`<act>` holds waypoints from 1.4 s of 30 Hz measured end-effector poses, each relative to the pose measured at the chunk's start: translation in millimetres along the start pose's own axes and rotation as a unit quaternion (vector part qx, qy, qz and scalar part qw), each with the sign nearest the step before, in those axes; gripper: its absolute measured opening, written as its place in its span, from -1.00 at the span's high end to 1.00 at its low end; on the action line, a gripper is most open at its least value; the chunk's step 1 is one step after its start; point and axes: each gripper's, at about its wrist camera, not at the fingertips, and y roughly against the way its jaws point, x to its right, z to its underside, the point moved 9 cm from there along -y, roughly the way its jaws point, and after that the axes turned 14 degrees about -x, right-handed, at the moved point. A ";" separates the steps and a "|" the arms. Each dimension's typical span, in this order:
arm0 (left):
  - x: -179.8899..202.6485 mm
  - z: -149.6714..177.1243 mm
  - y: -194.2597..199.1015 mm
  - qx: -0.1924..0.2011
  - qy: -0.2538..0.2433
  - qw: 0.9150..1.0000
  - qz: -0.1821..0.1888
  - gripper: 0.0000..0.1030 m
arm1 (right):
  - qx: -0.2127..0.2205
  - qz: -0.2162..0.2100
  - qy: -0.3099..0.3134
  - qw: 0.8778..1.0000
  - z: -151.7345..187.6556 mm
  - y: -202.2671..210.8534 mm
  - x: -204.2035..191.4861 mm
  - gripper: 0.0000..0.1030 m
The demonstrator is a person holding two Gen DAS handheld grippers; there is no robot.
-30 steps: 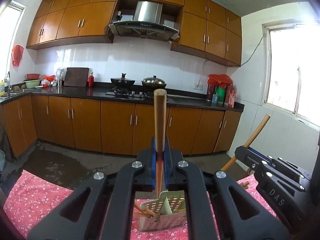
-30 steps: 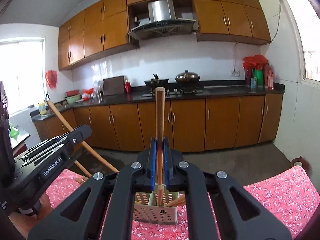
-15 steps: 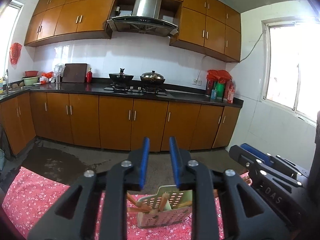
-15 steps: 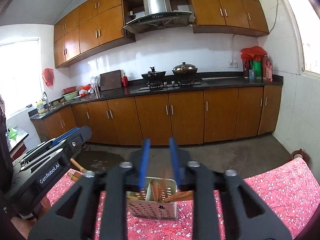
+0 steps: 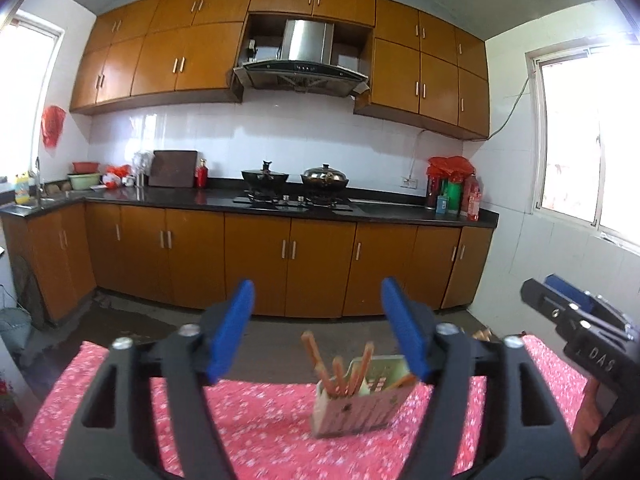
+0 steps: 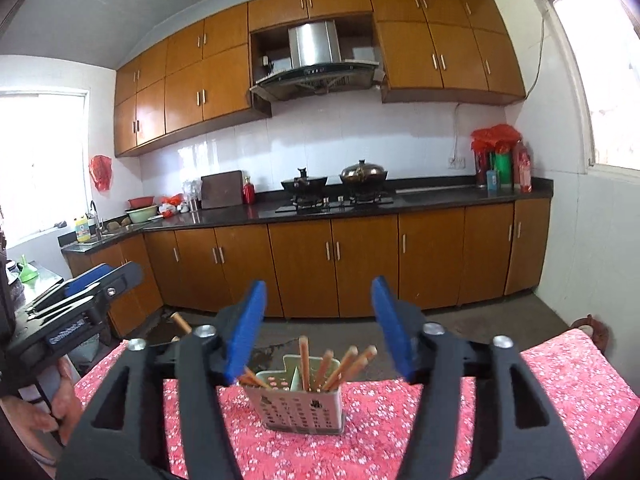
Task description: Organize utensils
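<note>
A pale perforated utensil holder [image 5: 360, 402] [image 6: 300, 408] stands on the pink flowered tablecloth [image 5: 256, 420] [image 6: 400, 428]. Several wooden utensil handles [image 5: 340, 368] [image 6: 328, 368] stick up out of it. My left gripper [image 5: 318, 328] is wide open and empty, pulled back above and behind the holder; it also shows at the left of the right wrist view [image 6: 80, 304]. My right gripper [image 6: 318, 328] is wide open and empty, likewise back from the holder; it shows at the right of the left wrist view [image 5: 580, 324].
Beyond the table edge lies a grey floor [image 6: 480, 320], then brown base cabinets [image 5: 320, 268] under a dark counter with two pots [image 6: 332, 180]. A sink corner [image 6: 96, 236] is at the left, a window [image 5: 592, 140] at the right.
Both grippers held an upright wooden handle over the holder one second ago. Both have let go, opened wide and drawn back; the handles now stand in the holder.
</note>
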 end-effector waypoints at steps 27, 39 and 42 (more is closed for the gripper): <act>-15.8 194.9 135.4 -0.042 -0.026 0.994 -0.094 -0.93 | -0.023 0.091 0.021 0.995 171.1 96.5 -10.8 -0.97; -11.2 246.4 129.9 -0.063 -0.024 0.994 -0.081 -0.92 | -0.070 0.102 0.016 0.992 231.9 85.3 -7.6 -0.97; -10.0 256.3 123.3 -0.074 -0.027 0.994 -0.081 -0.92 | -0.081 0.102 0.017 0.991 242.1 83.2 -9.1 -0.97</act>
